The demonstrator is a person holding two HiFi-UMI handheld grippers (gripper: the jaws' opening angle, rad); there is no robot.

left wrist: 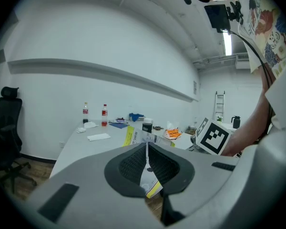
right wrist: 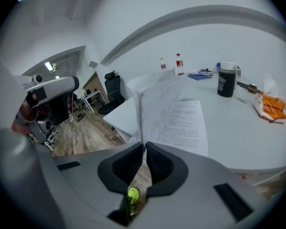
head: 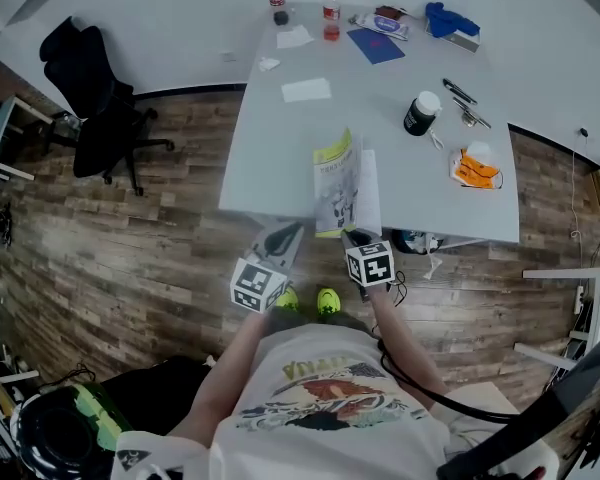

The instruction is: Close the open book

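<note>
The book (head: 346, 186) lies at the near edge of the white table (head: 270, 148), directly in front of the person, half open. Its left part, with a yellow-striped cover, stands raised nearly upright, and its right-hand page lies flat on the tabletop. The left gripper (head: 283, 238) is clenched on the bottom edge of the raised cover, with the thin sheet pinched between its pads. The right gripper (head: 357, 238), just beside it, has its jaws pressed together on the lower edge of the pages where a lifted leaf comes down to them. Farther along the table, to the right, stand a black jar (head: 420, 114) with a white lid and an orange packet (head: 476, 169). A sheet of paper (head: 306, 90) lies beyond the book. Two bottles (head: 331, 15) stand at the far end. A black office chair (head: 92, 93) stands on the wooden floor, well off to the left.
</note>
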